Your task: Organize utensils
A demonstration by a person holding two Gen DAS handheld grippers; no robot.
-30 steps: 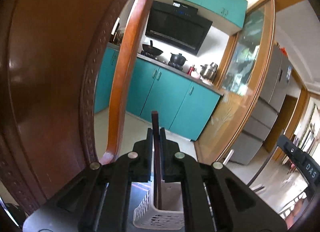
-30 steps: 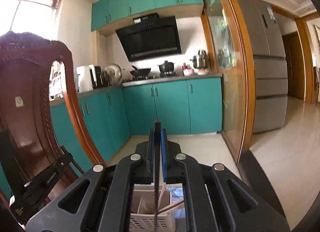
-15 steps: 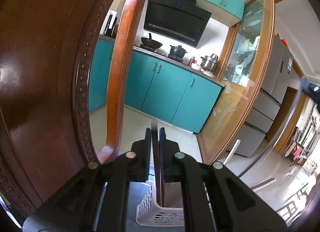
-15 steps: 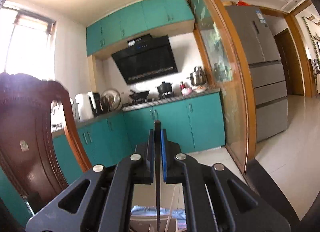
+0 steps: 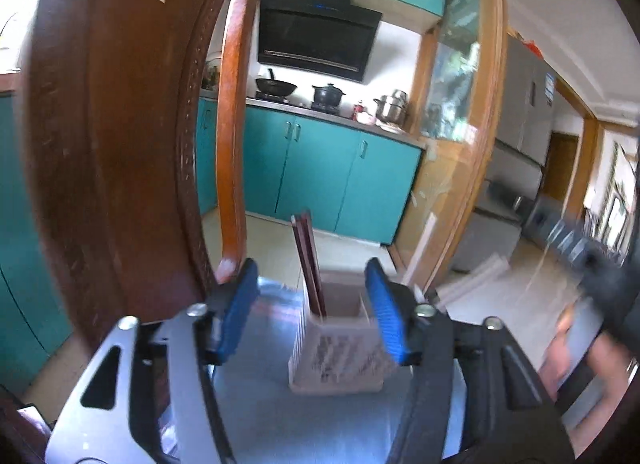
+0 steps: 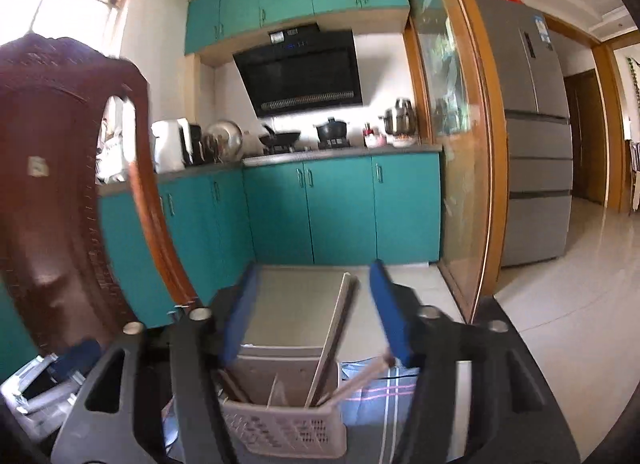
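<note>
My left tool (image 5: 310, 314) has its blue-padded jaws parting, standing wide with nothing pressed between them. In the gap, below and beyond the pads, sits a white perforated plastic utensil basket (image 5: 340, 360) on the grey worktop (image 5: 256, 404). A pair of dark reddish-brown chopsticks (image 5: 308, 260) stands in the basket's left rear corner, leaning slightly left, clear of both pads. A carved dark wooden chair back (image 5: 116, 143) fills the left of this view.

My right tool (image 6: 312, 312) is also opening, its blue pads wide apart and gripping nothing. Between them, a pale chopstick (image 6: 334, 338) leans in the same basket (image 6: 280, 428), its top near but apart from the right pad. A second pale utensil handle (image 6: 366, 374) slants out over the basket's right rim, its end just beside the lower tip of the right pad; I cannot tell whether they touch. A striped cloth (image 6: 384, 396) lies on the worktop beside the basket.
</note>
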